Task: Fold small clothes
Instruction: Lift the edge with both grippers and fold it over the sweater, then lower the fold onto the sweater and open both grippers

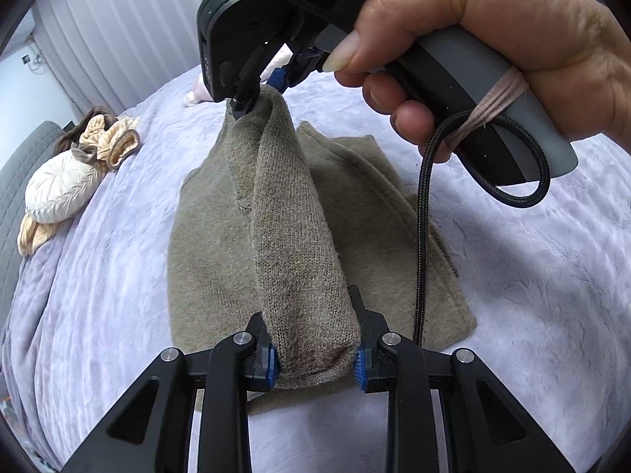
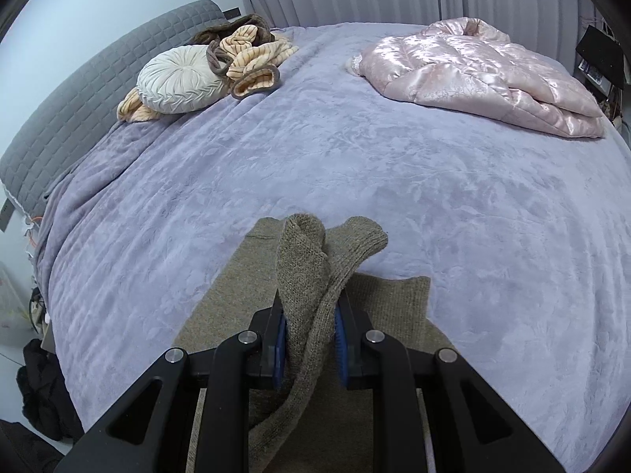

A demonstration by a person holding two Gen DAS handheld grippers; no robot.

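Note:
An olive-brown knit garment (image 1: 221,236) lies spread on the lilac bedspread (image 1: 532,276). One long strip of it, likely a sleeve, is lifted off the bed and stretched between the two grippers. My left gripper (image 1: 315,358) is shut on the near end of that strip. At the far end the right gripper (image 1: 256,96), held by a person's hand (image 1: 493,39), pinches the other end. In the right wrist view the right gripper (image 2: 309,335) is shut on the bunched knit garment (image 2: 303,268), with more of it lying flat below.
A round white cushion (image 2: 177,81) and striped peach and brown clothes (image 2: 248,55) lie near the grey headboard (image 2: 79,98). A pink satin quilt (image 2: 485,79) sits at the far right of the bed. A black cable (image 1: 424,216) hangs from the right gripper's handle. Dark items lie on the floor (image 2: 39,394).

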